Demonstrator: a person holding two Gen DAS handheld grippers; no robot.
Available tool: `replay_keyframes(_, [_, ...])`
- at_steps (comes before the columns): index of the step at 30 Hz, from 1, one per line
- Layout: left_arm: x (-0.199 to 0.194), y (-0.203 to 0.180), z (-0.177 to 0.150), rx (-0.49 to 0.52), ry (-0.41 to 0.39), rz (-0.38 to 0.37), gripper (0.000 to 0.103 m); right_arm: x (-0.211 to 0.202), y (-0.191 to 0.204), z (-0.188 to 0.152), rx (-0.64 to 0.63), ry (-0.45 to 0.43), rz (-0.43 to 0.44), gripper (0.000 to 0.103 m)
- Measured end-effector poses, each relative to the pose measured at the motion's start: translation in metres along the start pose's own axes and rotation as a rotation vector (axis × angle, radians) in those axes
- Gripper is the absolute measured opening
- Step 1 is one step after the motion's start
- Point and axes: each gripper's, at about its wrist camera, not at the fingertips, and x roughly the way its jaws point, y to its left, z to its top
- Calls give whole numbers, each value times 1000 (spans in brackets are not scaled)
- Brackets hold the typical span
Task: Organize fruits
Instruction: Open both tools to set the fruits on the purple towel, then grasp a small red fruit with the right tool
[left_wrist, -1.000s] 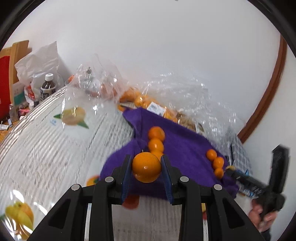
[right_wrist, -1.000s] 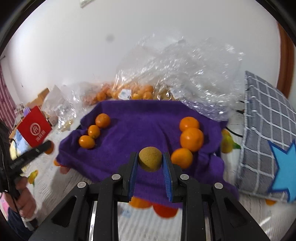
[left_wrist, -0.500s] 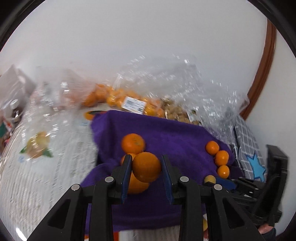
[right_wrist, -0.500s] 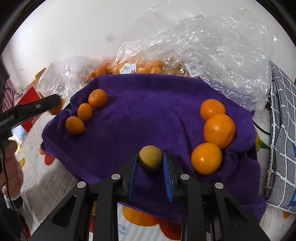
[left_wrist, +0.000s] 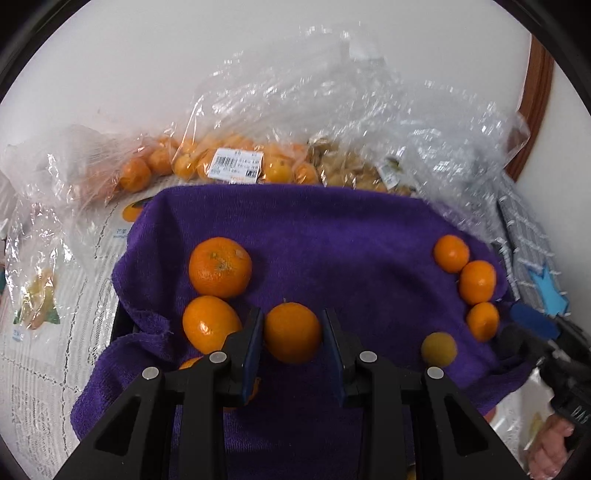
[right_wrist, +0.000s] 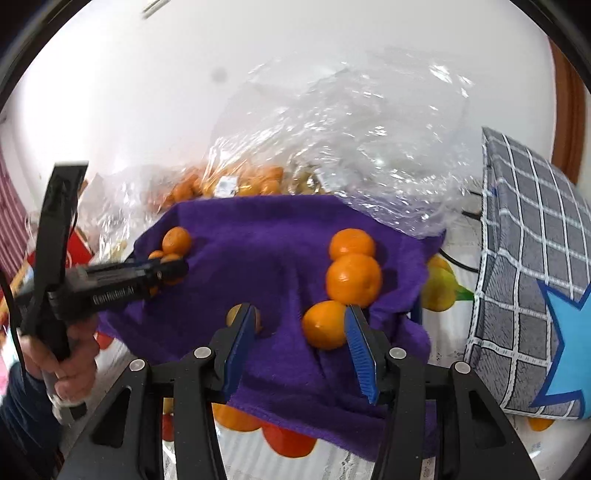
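Observation:
A purple towel (left_wrist: 325, 236) covers a box and bears two rows of oranges. My left gripper (left_wrist: 293, 338) is shut on an orange (left_wrist: 292, 331) just right of two oranges (left_wrist: 220, 266) of the left row. Three oranges (left_wrist: 476, 281) form the right row. A small yellowish fruit (left_wrist: 439, 349) lies on the towel below that row. My right gripper (right_wrist: 299, 328) is open and empty; the yellowish fruit (right_wrist: 236, 314) sits by its left finger, the right row (right_wrist: 352, 278) by its right finger. The left gripper also shows in the right wrist view (right_wrist: 168, 267), at the left row.
Clear plastic bags of oranges (left_wrist: 221, 162) and crumpled film (left_wrist: 388, 122) lie behind the towel against the white wall. A grey checked cushion (right_wrist: 535, 266) with a blue star stands at the right. A printed tablecloth (left_wrist: 48, 295) spreads to the left.
My right gripper has opened and let go of the yellowish fruit, which now rests on the towel. My left gripper has moved in over the towel with its orange.

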Motion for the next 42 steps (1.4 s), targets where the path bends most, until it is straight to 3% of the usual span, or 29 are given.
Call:
replay_keyframes(6, [-1, -2, -2, 17, 22, -14, 33, -4, -8, 2, 29, -29, 8, 50])
replay_keyframes(12, [-41, 6, -10, -5, -49, -13, 42, -8, 3, 0, -28, -51, 2, 50])
replay_keyframes(15, [-69, 15, -29, -20, -102, -15, 44, -8, 11, -2, -60, -60, 2, 50])
replay_keyframes(18, [-91, 31, -57, -60, -152, -24, 44, -14, 12, -4, -55, -85, -15, 41])
replay_keyframes(20, [-97, 39, -71, -68, -156, -29, 44, -22, 17, -5, -56, -90, -43, 33])
replay_keyframes(24, [-108, 53, -100, -58, -160, 8, 44, -44, 36, -20, -78, -116, -53, 33])
replay_keyframes(30, [-107, 74, -123, -128, -137, -3, 44, -51, 60, -55, -81, -53, 14, 33])
replay_keyframes(34, [-105, 91, -131, -210, -120, -109, 44, -42, 74, -74, -89, 9, 36, 33])
replay_keyframes(39, [-108, 91, -136, -211, -127, -89, 44, -31, 86, -79, -99, 62, 81, 38])
replay_keyframes(42, [-111, 88, -137, -194, -138, -74, 44, -20, 92, -81, -116, 97, 63, 38])
